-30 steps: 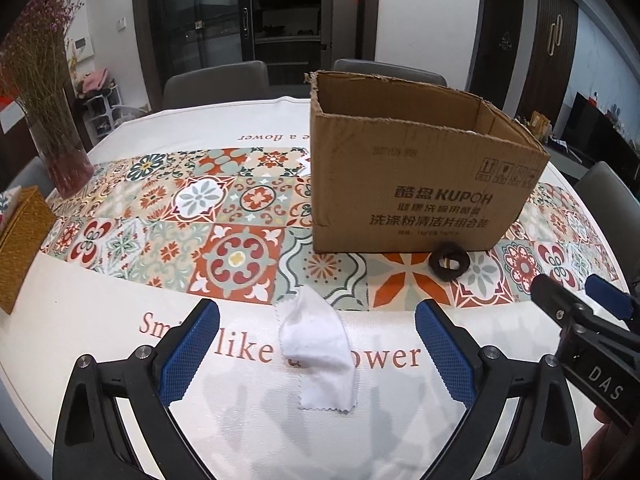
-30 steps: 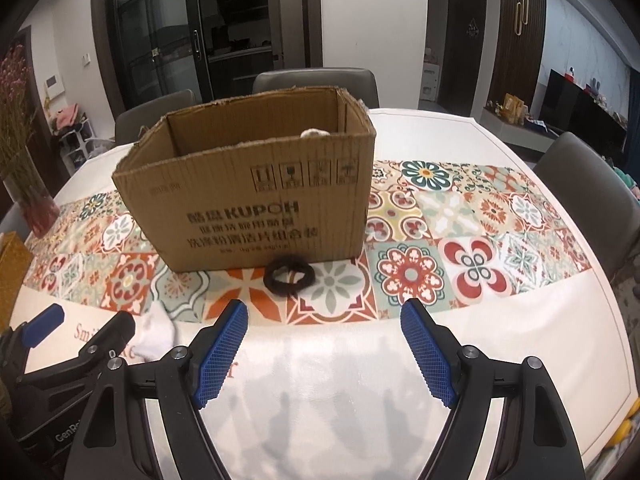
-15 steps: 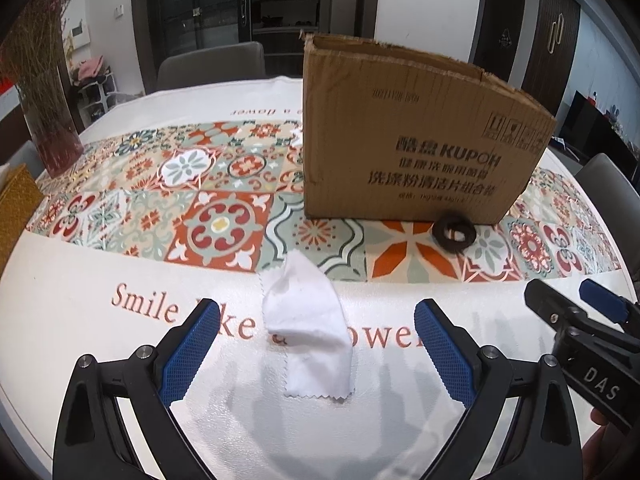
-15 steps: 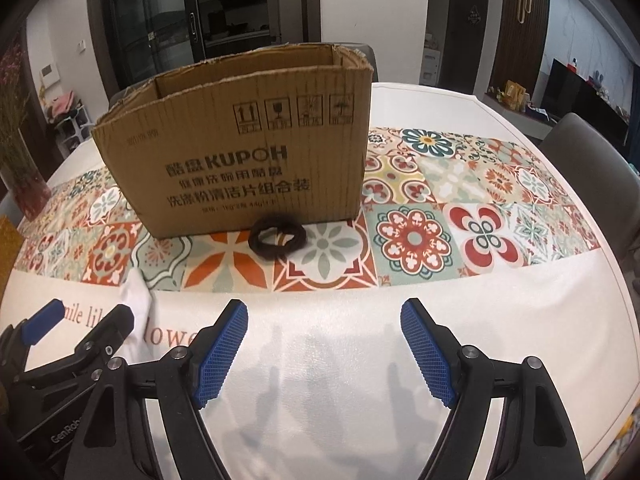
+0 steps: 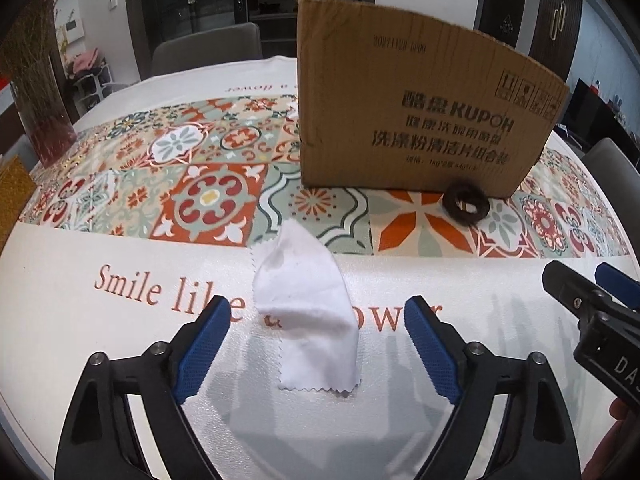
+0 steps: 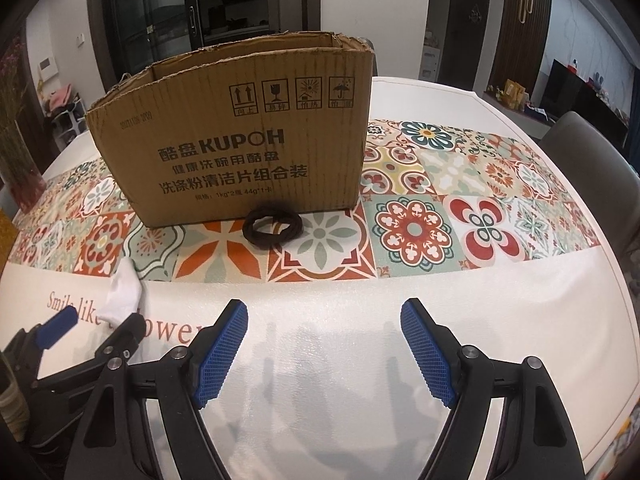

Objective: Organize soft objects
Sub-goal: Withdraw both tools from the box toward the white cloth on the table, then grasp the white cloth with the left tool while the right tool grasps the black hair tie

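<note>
A crumpled white cloth (image 5: 308, 312) lies on the tablecloth, between the blue pads of my open, empty left gripper (image 5: 318, 340), which is low over it. It also shows in the right wrist view (image 6: 122, 296). A dark brown hair tie (image 6: 273, 229) lies against the front of an open cardboard box (image 6: 248, 152); both show in the left wrist view, the hair tie (image 5: 466, 204) right of the cloth, the box (image 5: 420, 120) behind it. My right gripper (image 6: 324, 352) is open and empty, well short of the hair tie.
The table carries a white cloth with a tiled runner (image 6: 440, 216). A vase of dried flowers (image 5: 38, 96) and a woven box (image 5: 12, 196) stand at the far left. Chairs (image 6: 600, 168) ring the table. The right gripper shows at the left view's right edge (image 5: 592, 320).
Both grippers have come lower and forward. The white cloth now sits between the left pads, and the box and hair tie look larger. Nothing was grasped.
</note>
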A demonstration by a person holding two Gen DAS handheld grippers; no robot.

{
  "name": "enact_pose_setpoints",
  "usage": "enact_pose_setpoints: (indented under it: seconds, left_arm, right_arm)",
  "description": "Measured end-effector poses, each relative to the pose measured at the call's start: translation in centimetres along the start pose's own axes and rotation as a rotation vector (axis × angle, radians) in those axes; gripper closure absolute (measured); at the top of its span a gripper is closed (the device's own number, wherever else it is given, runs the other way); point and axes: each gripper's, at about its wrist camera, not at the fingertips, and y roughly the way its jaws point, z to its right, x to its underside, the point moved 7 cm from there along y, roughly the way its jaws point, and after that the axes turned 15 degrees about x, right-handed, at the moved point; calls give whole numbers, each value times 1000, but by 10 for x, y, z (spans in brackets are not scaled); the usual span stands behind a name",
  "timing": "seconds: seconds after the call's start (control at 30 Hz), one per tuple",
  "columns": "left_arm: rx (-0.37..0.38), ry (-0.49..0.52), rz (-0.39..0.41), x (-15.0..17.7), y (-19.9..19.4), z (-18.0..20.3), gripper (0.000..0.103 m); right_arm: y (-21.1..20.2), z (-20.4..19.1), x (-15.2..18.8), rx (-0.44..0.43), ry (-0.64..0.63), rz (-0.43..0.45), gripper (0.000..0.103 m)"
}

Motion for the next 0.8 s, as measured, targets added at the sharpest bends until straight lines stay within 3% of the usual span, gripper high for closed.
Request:
enact_pose_setpoints:
  seconds: [0.37, 0.63, 0.8]
  left_arm:
    - [18, -12, -45, 9, 17, -4, 52]
    - [2, 38, -58, 9, 20, 0, 93]
    - [2, 33, -53, 8, 20, -3, 96]
  right_arm:
    - [11, -8, 6, 3, -13, -21, 23]
    - [18, -8, 7, -5, -3, -36, 23]
    - [24, -10, 5, -11, 3, -41, 23]
